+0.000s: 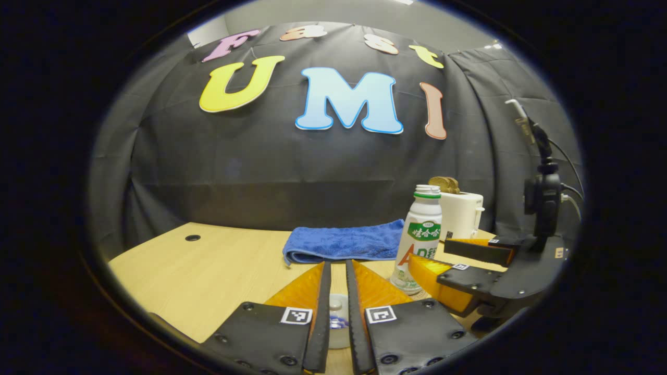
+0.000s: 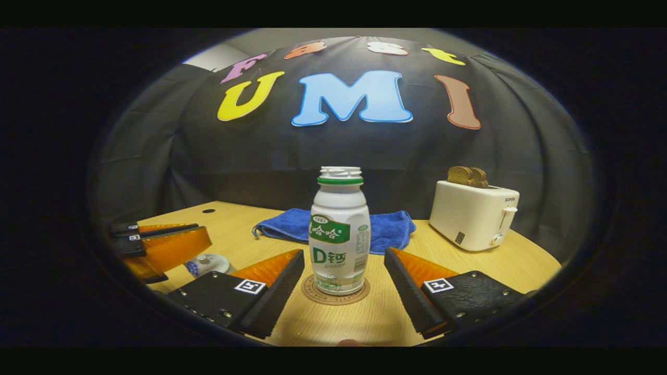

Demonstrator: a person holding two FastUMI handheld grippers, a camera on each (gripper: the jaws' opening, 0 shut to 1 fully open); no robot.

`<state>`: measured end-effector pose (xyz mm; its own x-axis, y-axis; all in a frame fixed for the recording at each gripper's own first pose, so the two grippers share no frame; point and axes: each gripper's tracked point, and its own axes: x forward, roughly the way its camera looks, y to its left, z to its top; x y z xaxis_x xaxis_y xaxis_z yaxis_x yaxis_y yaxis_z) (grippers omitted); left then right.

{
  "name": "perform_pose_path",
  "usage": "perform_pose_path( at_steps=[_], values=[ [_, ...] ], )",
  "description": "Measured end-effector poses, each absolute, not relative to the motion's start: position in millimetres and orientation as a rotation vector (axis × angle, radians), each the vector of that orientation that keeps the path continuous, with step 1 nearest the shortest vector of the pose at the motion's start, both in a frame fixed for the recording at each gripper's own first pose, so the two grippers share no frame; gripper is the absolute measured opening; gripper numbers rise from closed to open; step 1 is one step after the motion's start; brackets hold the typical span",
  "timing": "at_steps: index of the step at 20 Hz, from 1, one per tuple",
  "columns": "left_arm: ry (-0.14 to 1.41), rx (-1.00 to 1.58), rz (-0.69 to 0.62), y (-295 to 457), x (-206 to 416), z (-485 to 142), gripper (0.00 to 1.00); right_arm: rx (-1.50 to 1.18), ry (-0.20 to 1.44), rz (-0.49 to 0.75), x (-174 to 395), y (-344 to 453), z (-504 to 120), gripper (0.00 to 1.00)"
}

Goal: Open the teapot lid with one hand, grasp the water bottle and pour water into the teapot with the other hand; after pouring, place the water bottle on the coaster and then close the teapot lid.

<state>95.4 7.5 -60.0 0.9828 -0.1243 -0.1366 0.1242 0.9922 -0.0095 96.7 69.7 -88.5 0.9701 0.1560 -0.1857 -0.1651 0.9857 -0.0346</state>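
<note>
Water bottle (image 2: 340, 232): stands upright on the round coaster (image 2: 336, 294) on the wooden table (image 2: 510, 263), cap off, mouth open.
Right gripper (image 2: 344, 278): jaws spread wide, one finger on each side of the bottle's lower half, neither touching it; there is clear table between each pad and the bottle.
Left gripper (image 1: 338, 291): fingers drawn close together with a narrow slit between them; the knob of the teapot lid (image 1: 336, 304) sits in that slit. I cannot tell whether the pads actually press on the knob.
Teapot (image 2: 207, 264): white with blue pattern, low on the table, seen from the right gripper view just under the left gripper's fingers (image 2: 167, 245); lid appears to sit on the pot.
Bottle from the left gripper view (image 1: 421, 239): to the right of and beyond the left fingers, with the right gripper (image 1: 458, 265) flanking it.
Blue towel (image 2: 388, 229): folded on the table behind the bottle.
Toaster (image 2: 473, 214): white, at the back right, with bread (image 2: 468, 176) sticking up from its slots.
</note>
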Motion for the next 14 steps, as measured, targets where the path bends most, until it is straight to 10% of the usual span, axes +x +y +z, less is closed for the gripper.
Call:
perform_pose_path(
  at_steps=[14],
  values=[
    [0.102, -0.022, -0.173, -15.2, 36.9, -38.8, 0.31, 0.038, 0.089, 0.085, -6.3, 27.5, -48.4, 0.94]
  ],
)
